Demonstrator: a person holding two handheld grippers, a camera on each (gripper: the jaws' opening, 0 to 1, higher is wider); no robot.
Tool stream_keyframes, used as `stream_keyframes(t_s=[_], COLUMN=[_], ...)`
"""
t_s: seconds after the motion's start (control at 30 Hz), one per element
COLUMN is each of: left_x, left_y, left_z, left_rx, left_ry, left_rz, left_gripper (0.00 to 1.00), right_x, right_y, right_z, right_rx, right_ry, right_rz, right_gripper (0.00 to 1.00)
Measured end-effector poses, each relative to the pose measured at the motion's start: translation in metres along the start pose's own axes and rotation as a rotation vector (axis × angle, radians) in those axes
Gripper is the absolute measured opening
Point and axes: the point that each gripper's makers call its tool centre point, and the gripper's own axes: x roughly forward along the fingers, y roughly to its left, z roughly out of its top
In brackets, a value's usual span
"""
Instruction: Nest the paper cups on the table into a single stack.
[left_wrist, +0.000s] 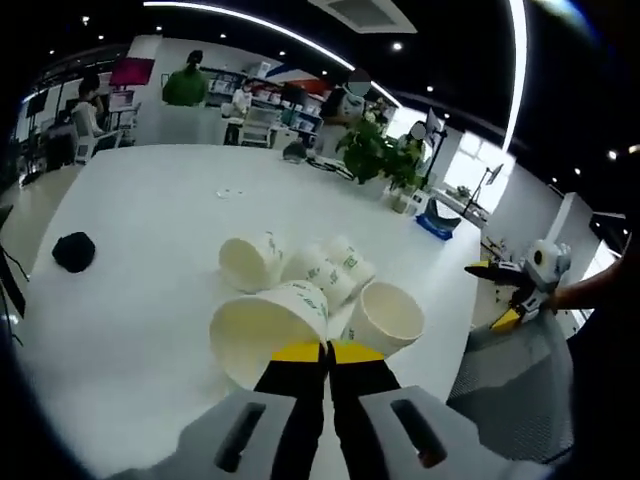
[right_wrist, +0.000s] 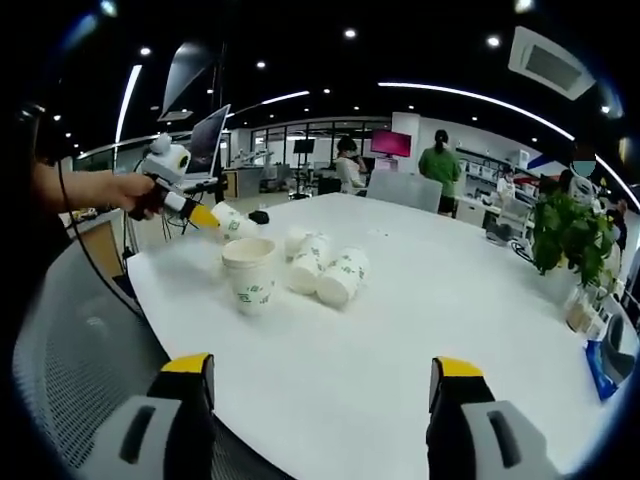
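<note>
My left gripper (left_wrist: 325, 352) is shut on the wall of a white paper cup (left_wrist: 265, 330), held on its side with its mouth towards the camera. The right gripper view shows that left gripper (right_wrist: 212, 217) holding the cup (right_wrist: 232, 222) in the air over the table's left end. One cup (left_wrist: 385, 318) (right_wrist: 250, 272) stands upright on the white table (right_wrist: 420, 330). Beside it three cups lie on their sides (left_wrist: 250, 262) (left_wrist: 320, 272) (left_wrist: 350, 262), seen again as a cluster (right_wrist: 320, 265). My right gripper (right_wrist: 322, 370) (left_wrist: 505, 295) is open, near the table's edge, with nothing between its jaws.
A small black object (left_wrist: 73, 250) (right_wrist: 259, 216) lies on the table beyond the cups. Potted plants (left_wrist: 380, 150) (right_wrist: 570, 240) stand at the table's far end. A grey mesh chair (right_wrist: 70, 370) sits at the near edge. People are in the background.
</note>
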Motion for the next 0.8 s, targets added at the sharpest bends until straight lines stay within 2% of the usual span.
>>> stream_keyframes(t_s=[0.13, 0.3, 0.53, 0.8], left_x=[-0.005, -0.008, -0.01, -0.006], left_y=[-0.009, -0.016, -0.037, -0.057], left_z=[0.01, 0.02, 0.031, 0.034], left_rx=[0.037, 0.084, 0.136, 0.203], left_ry=[0.024, 0.045, 0.06, 0.106], left_rz=[-0.037, -0.053, -0.088, -0.121], left_gripper=[0.0, 0.0, 0.0, 0.0], right_x=[0.0, 0.0, 0.001, 0.0], right_y=[0.001, 0.0, 0.0, -0.001], right_z=[0.0, -0.001, -0.003, -0.005], right_rx=[0.001, 0.003, 0.001, 0.001], right_ry=[-0.002, -0.001, 0.0, 0.003], right_rz=[0.001, 0.002, 0.001, -0.001], right_gripper=[0.9, 0.9, 0.9, 0.9])
